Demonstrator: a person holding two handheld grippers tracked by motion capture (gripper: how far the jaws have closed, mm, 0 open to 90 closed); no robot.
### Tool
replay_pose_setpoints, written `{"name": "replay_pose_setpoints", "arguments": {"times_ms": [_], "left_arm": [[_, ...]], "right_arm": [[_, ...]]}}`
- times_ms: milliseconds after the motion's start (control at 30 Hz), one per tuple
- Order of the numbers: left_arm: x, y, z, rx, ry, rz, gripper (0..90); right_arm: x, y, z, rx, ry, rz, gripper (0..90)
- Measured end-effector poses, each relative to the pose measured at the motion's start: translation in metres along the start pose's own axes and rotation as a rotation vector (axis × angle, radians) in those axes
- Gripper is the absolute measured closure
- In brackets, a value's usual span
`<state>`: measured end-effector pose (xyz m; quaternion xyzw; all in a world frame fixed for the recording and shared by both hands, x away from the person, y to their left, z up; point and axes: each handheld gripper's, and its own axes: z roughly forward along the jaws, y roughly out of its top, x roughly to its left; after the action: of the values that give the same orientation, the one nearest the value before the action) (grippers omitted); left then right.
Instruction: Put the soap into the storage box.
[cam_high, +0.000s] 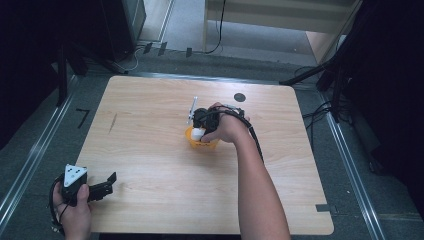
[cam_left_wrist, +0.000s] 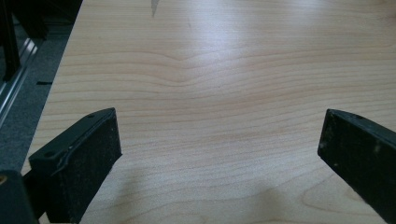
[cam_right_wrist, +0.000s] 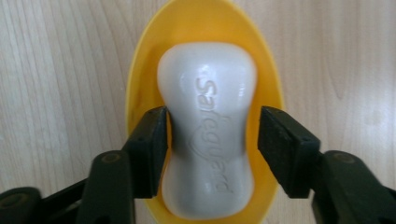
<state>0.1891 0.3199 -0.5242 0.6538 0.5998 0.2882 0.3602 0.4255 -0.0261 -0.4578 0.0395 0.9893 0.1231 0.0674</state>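
A white soap bar (cam_right_wrist: 208, 130) lies in a yellow oval dish (cam_right_wrist: 140, 93) on the bench (cam_high: 150, 125), its narrow waist between the right gripper (cam_right_wrist: 212, 135) jaws. The left jaw touches it; the right stands just off, so they're apart. Likely hard, slick, moderately weighty; the waist suits gripping. The left gripper (cam_left_wrist: 219, 149) jaws gape over bare bench.

Wooden table (cam_high: 150, 150) (black dot (cam_high: 239, 97))
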Motion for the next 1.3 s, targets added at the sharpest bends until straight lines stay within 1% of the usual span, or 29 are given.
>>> {"name": "replay_pose_setpoints", "arguments": {"times_ms": [33,100,133,200,333,367,433,500,600,667,700,767,833,933,967,1067,1100,1133,1167,1200,1267,1300], "left_arm": [[0.000,0.000,0.000,0.000,-0.001,0.000,0.0],[0.000,0.000,0.000,0.004,0.000,0.001,0.0],[0.000,0.000,0.000,0.002,0.002,0.000,0.0],[0.000,0.000,0.000,0.002,0.002,0.001,0.0],[0.000,0.000,0.000,0.002,0.002,0.003,0.0],[0.000,0.000,0.001,0.001,0.003,0.004,0.0],[-0.001,0.000,0.000,0.003,0.003,0.007,0.0],[-0.001,0.000,0.000,0.002,0.002,0.007,0.0],[-0.001,0.000,0.000,0.001,0.003,0.008,0.0],[-0.001,0.000,0.000,0.002,0.006,0.009,0.0],[-0.001,0.000,0.000,0.001,0.006,0.009,0.0],[-0.001,0.000,0.000,0.002,0.006,0.011,0.0],[-0.001,0.000,0.000,0.002,0.005,0.013,0.0],[-0.001,0.000,0.000,0.003,0.006,0.015,0.0],[-0.002,0.000,0.000,0.004,0.007,0.015,0.0],[-0.002,0.000,0.000,0.003,0.007,0.015,0.0],[-0.002,0.000,0.000,0.003,0.007,0.015,0.0],[-0.002,0.000,0.000,0.003,0.007,0.015,0.0],[-0.002,0.000,0.000,0.002,0.008,0.017,0.0],[-0.002,0.000,0.000,0.002,0.009,0.017,0.0],[-0.002,0.000,0.001,0.001,0.009,0.016,0.0],[-0.002,0.000,0.001,0.001,0.009,0.017,0.0]], "right_arm": [[0.000,0.000,-0.002,-0.004,-0.003,0.021,42.9],[-0.002,-0.002,-0.007,-0.016,-0.002,0.037,41.5],[-0.001,-0.003,-0.009,-0.007,-0.001,0.059,40.8],[-0.002,-0.006,-0.013,-0.014,-0.010,0.059,40.4],[-0.002,-0.013,-0.022,-0.029,-0.015,0.082,38.6],[-0.002,-0.015,-0.024,-0.034,-0.019,0.074,38.4],[0.001,-0.018,-0.028,-0.030,-0.017,0.089,38.3],[0.002,-0.021,-0.030,-0.040,-0.019,0.076,38.3],[0.004,-0.026,-0.035,-0.039,-0.018,0.081,38.3],[0.006,-0.028,-0.038,-0.042,-0.019,0.093,38.8],[0.007,-0.031,-0.039,-0.058,-0.016,0.104,38.9],[0.008,-0.037,-0.040,-0.077,-0.012,0.120,38.9],[0.009,-0.044,-0.040,-0.076,-0.015,0.134,39.0],[0.013,-0.055,-0.038,-0.080,-0.007,0.162,38.4],[0.014,-0.059,-0.037,-0.081,-0.010,0.159,38.4],[0.017,-0.069,-0.037,-0.089,-0.006,0.170,37.9],[0.019,-0.073,-0.037,-0.083,-0.002,0.183,37.5],[0.019,-0.076,-0.037,-0.082,-0.011,0.170,37.4],[0.021,-0.078,-0.038,-0.073,-0.011,0.178,37.0],[0.022,-0.080,-0.039,-0.078,-0.013,0.171,37.1],[0.025,-0.085,-0.042,-0.096,-0.004,0.200,37.0],[0.026,-0.088,-0.042,-0.099,-0.007,0.186,37.1]]}}
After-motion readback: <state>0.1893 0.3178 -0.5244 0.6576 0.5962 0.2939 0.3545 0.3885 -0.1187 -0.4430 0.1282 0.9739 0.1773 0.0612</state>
